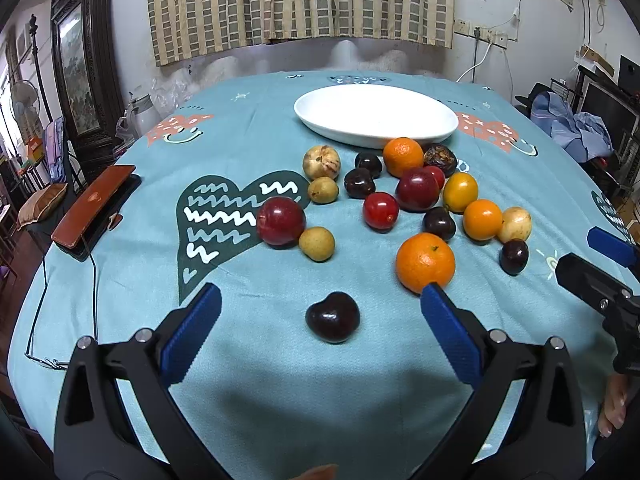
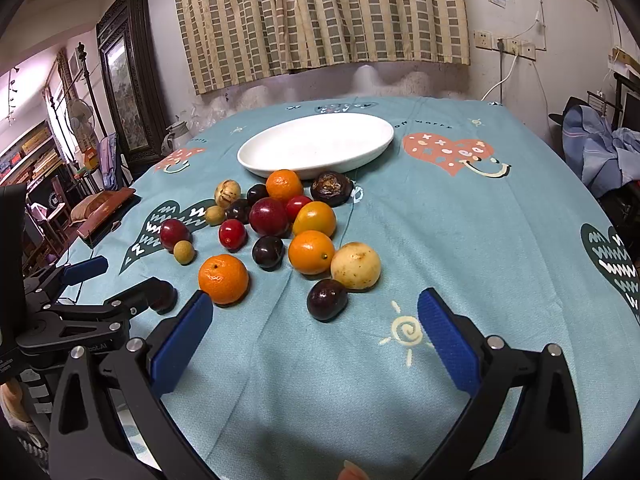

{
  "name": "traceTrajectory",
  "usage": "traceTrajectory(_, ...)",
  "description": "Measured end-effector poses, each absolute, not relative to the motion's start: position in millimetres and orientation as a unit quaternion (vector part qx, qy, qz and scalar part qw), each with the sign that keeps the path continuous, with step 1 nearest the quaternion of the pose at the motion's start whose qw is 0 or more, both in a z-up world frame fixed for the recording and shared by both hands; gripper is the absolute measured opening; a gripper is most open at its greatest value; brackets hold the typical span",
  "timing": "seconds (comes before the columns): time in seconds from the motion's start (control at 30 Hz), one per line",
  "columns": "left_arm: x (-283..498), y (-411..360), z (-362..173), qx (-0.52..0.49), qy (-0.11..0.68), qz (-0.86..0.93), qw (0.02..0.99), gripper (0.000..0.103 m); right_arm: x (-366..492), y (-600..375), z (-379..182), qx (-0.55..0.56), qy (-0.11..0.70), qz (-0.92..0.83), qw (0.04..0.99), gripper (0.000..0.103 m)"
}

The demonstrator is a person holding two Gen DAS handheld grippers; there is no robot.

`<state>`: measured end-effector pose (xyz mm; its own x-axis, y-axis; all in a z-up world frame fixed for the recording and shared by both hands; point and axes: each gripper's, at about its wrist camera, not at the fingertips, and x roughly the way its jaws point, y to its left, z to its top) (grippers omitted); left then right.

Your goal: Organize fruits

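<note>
Tabletop [image 1: 280,420] under teal cloth carries an empty white plate [image 1: 375,116] at the far side. Fruits [image 1: 416,190] lie loose on the cloth before it. Left tongs [image 1: 320,312] spread wide around a dark plum [image 1: 333,317], not touching; right tongs [image 2: 314,322] likewise spread, holding nothing.

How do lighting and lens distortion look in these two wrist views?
Left wrist view: strong fisheye bend with dark corners, a soft shadow on the tablecloth under the open left gripper, white plate nearly blown out. Right wrist view: same curvature, sharp fruit, small glints on the dark plum.
</note>
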<state>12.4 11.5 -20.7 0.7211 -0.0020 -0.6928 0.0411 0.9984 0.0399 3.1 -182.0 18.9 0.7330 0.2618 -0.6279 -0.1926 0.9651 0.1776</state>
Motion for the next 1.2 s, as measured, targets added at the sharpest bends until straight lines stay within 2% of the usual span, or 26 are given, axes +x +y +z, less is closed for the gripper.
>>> traceTrajectory(1.2,7.6,15.4,-24.5,0.029,0.374,-0.005,0.927,0.101,3.5,-182.2,19.2,0.050,0.345,0.123,0.929,0.102)
